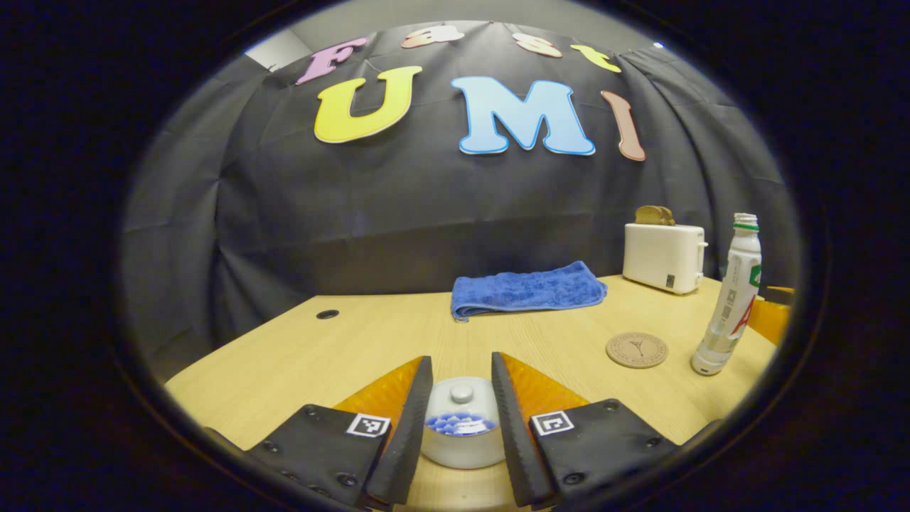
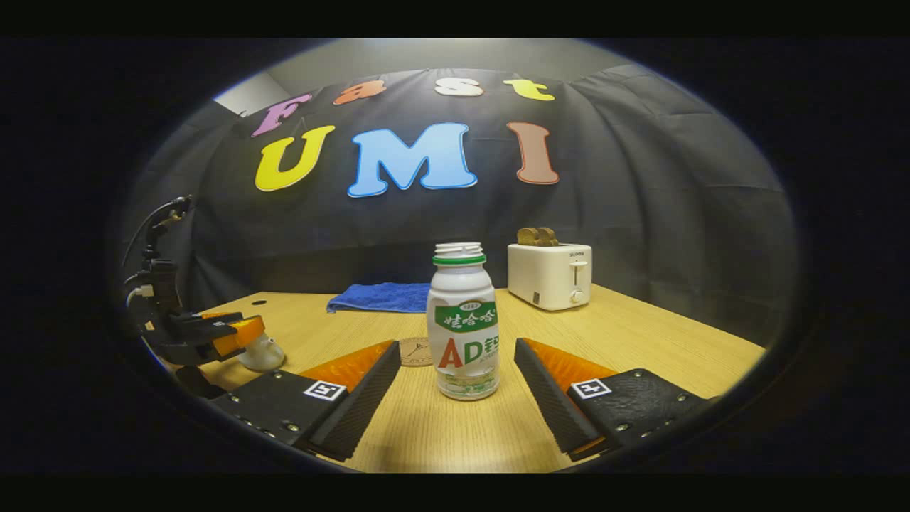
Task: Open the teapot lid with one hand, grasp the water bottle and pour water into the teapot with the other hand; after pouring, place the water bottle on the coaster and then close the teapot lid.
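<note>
I see the wood-grain table [image 1: 341, 341] carrying the upright plastic water bottle [image 2: 463, 323], cap off, standing between my right gripper [image 2: 451, 398]'s wide-open, empty fingers, its long axis vertical. My left gripper [image 1: 461, 419] straddles the round, glazed white teapot [image 1: 462, 434], fingers apart and probably not touching it; the knobbed lid [image 1: 461, 393] is still on. The flat round coaster [image 1: 637, 350] lies just left of the bottle.

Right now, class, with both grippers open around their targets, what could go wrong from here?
The water bottle is tall, narrow and uncapped, so an off-centre squeeze by the right gripper might tip it and spill. The left gripper straddles the whole teapot, not the small lid knob, so closing may grab the body instead.
</note>
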`<control>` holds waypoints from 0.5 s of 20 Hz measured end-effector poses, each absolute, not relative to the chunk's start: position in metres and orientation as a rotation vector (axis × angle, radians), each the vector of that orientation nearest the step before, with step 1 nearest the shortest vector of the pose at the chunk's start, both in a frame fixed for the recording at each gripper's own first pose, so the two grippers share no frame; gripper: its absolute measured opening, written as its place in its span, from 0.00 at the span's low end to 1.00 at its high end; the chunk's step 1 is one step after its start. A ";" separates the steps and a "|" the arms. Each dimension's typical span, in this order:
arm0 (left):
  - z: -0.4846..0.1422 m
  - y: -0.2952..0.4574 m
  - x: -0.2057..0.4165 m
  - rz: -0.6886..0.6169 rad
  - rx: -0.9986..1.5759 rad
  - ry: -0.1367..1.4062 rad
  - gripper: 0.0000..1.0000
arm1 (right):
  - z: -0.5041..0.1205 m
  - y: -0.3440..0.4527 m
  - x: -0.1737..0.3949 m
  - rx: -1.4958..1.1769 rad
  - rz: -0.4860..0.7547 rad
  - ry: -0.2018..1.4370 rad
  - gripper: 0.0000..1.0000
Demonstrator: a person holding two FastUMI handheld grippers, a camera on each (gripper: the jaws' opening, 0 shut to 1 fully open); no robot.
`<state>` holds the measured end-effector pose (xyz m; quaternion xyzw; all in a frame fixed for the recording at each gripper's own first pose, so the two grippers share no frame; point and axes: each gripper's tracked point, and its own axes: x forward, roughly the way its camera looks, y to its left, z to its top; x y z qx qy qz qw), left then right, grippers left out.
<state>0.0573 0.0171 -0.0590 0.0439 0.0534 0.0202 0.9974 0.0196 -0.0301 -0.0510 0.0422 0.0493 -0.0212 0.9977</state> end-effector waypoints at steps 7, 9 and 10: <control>-0.060 0.013 0.060 0.039 0.117 0.106 0.36 | -0.054 -0.037 0.017 0.088 -0.055 0.102 0.99; -0.059 0.013 0.060 0.040 0.133 0.109 0.37 | -0.054 -0.039 0.017 0.083 -0.060 0.101 0.99; -0.054 0.017 0.061 0.062 0.147 0.099 0.37 | -0.053 -0.039 0.017 0.082 -0.061 0.100 0.99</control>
